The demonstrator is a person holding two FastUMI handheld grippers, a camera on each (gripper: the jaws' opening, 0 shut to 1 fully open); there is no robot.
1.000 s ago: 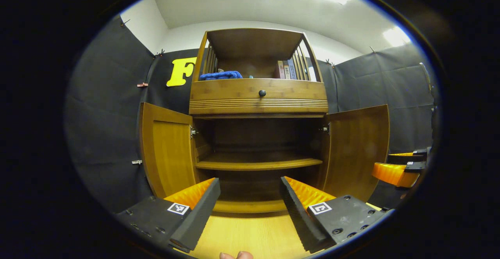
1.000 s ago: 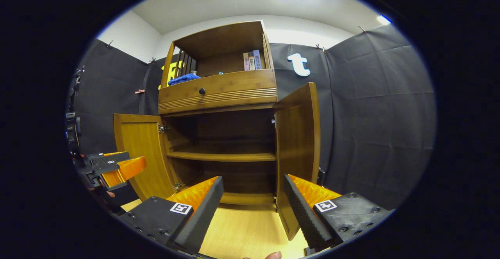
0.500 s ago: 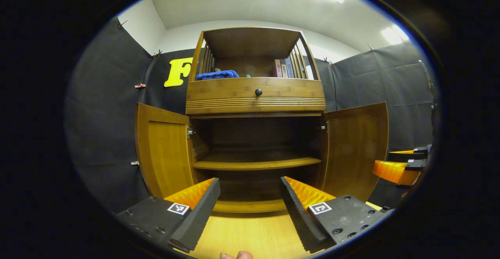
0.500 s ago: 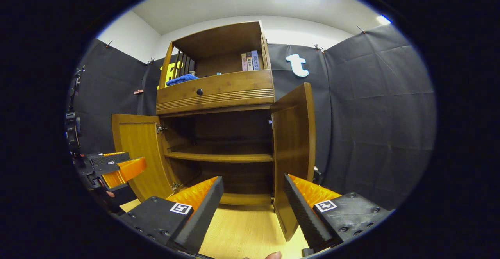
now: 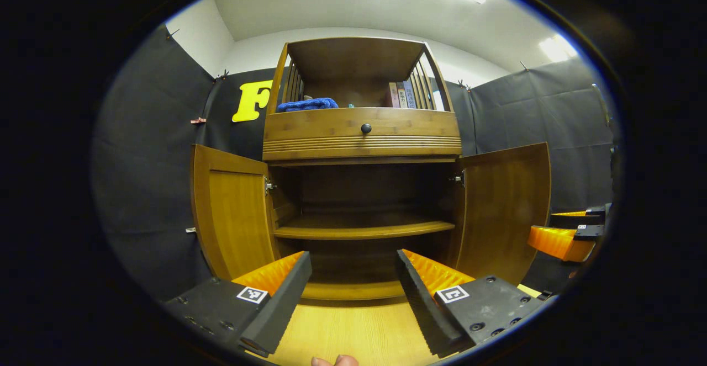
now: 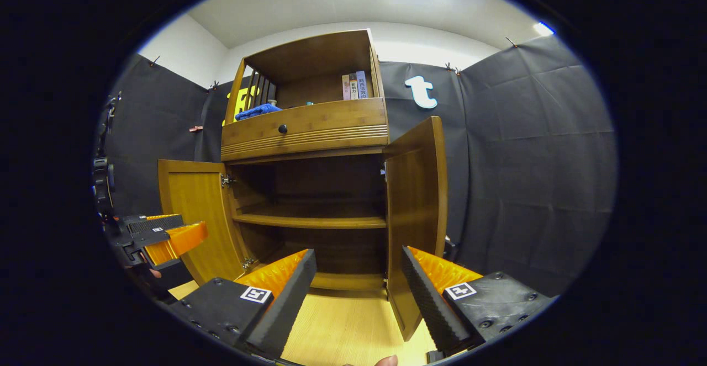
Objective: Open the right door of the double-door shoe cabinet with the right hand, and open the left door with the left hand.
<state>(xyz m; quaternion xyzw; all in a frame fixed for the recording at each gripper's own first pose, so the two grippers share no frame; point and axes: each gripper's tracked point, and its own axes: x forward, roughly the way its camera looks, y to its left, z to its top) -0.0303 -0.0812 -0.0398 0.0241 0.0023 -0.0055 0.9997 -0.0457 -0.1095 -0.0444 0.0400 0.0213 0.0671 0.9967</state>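
Black cloth walls (image 5: pixel 149 178) and a white ceiling (image 5: pixel 353 1) enclose the booth. The shoe cabinet (image 5: pixel 362 134) fills centre frame on a pale wooden tabletop (image 5: pixel 353 333), its left door (image 5: pixel 235 214) and right door (image 5: pixel 505 211) both swung wide. At bottom, the left claw (image 5: pixel 353 286) and right claw (image 6: pixel 358 286) gape apart, holding nothing. A blue cloth (image 5: pixel 306 104) and books (image 5: pixel 400 95) sit on the upper shelf.

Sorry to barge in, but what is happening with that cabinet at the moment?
A person holds a two-finger gripper in each hand before a wooden shoe cabinet. Its left door and right door both stand open, showing bare shelves. The left gripper and right gripper are open, holding nothing, clear of the doors.
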